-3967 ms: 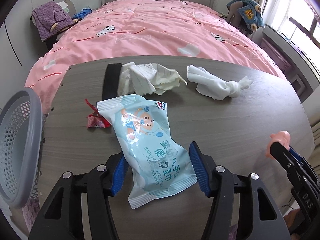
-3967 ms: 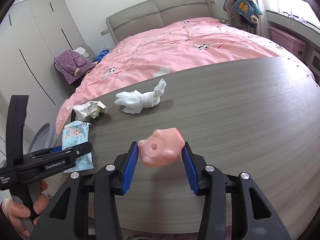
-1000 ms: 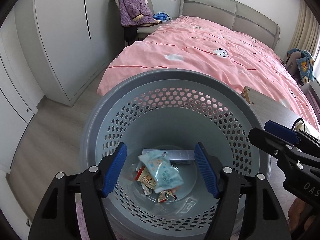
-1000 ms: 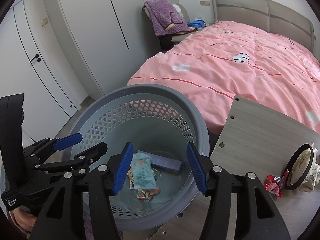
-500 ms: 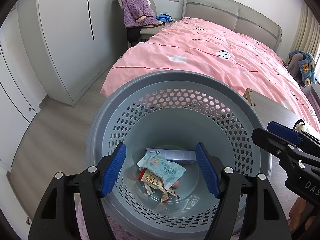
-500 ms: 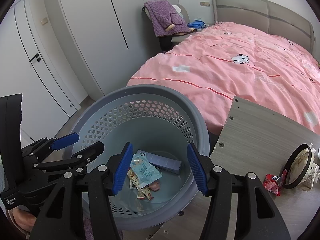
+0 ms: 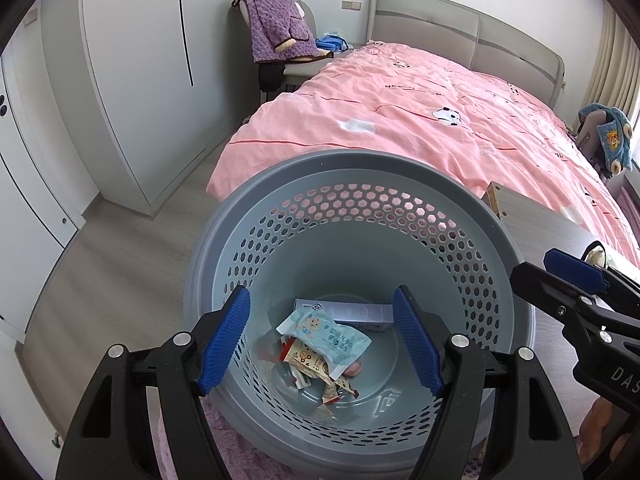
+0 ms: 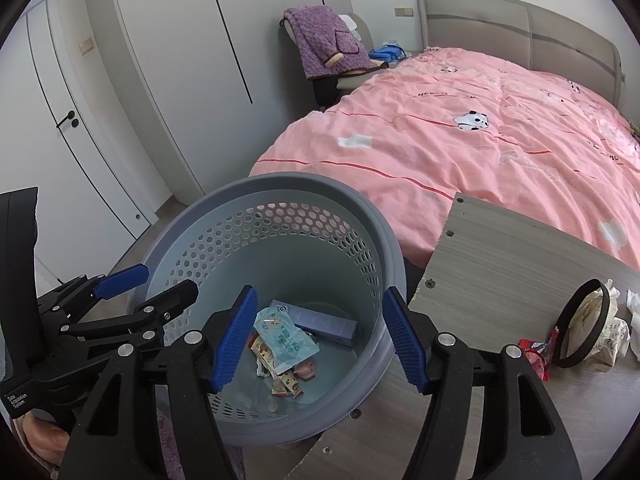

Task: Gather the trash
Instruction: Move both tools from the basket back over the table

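Observation:
A grey-blue perforated basket (image 7: 360, 160) (image 8: 280, 180) stands on the floor beside the table. At its bottom lie a light-blue wipes packet (image 7: 328, 334) (image 8: 286, 340), a small pink toy piece (image 7: 354, 368) (image 8: 306, 370), a long pale box (image 7: 352, 312) (image 8: 320, 322) and snack wrappers. My left gripper (image 7: 320, 340) (image 8: 148, 284) hangs open over the basket with nothing between its pads. Over the basket's right side, my right gripper (image 8: 320, 336) (image 7: 548, 270) has its jaws opening, and nothing is between them.
The wooden table (image 8: 500, 248) juts in at the right. On it lie a red wrapper (image 8: 536, 352), a black ring (image 8: 584, 324), crumpled paper (image 8: 604, 332) and white tissue (image 8: 634, 308). A pink bed (image 7: 440, 100) lies behind, with wardrobes on the left.
Both grippers left the table and now hang over the basket. The wipes packet and pink piece dropped from the jaws to the basket's bottom. The right jaws stand wider.

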`<state>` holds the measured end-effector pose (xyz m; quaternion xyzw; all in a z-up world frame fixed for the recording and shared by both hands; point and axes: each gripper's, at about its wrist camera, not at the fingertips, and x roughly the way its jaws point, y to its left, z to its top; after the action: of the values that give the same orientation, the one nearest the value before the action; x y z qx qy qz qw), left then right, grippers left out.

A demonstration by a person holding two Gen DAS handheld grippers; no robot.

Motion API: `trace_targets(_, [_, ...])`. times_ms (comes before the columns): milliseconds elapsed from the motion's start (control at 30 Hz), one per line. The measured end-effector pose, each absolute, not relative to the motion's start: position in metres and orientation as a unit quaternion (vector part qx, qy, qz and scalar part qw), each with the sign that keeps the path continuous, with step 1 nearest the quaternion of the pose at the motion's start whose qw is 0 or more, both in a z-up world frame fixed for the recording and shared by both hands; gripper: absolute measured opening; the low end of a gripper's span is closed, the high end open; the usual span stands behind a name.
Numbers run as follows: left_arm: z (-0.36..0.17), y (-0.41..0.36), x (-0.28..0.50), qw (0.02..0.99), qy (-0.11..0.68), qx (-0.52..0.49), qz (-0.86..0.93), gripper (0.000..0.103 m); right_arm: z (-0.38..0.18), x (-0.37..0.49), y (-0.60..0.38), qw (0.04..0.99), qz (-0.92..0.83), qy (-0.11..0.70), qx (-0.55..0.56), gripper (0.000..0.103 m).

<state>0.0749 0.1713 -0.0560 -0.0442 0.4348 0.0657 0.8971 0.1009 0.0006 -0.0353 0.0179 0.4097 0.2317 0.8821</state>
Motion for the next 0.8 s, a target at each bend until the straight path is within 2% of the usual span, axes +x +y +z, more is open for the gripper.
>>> trace_targets(800, [-0.023, 0.112, 0.042, 0.91, 0.414, -0.018, 0.012, 0.074, -0.022, 0.055, -0.082, 0.903, 0.161, 0.394, 0.051, 0.074])
